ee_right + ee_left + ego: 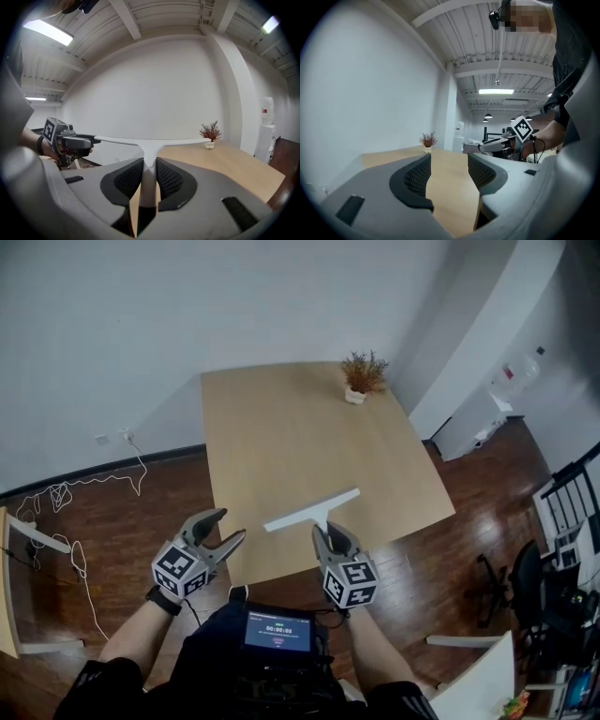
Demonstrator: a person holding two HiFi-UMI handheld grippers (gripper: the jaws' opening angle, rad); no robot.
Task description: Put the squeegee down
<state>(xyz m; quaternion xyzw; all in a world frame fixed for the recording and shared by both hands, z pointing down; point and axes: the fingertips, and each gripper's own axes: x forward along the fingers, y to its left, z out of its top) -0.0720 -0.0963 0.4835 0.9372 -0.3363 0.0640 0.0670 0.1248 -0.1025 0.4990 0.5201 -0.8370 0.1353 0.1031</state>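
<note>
A white T-shaped squeegee [312, 509] hangs over the near part of the wooden table [281, 427], its blade pointing away from me. My right gripper [326, 531] is shut on the squeegee handle [148, 178], with the blade [154, 139] spread wide above the jaws. My left gripper [223, 531] stands open with nothing between its jaws, near the table's front left corner. In the left gripper view the bare tabletop [450, 187] shows between the fingers, and the right gripper [506, 143] appears at the right.
A small potted plant [362, 376] stands at the table's far right corner. Cables [75, 493] lie on the wooden floor at the left. A white cabinet [473, 423] and chairs [525, 587] stand at the right.
</note>
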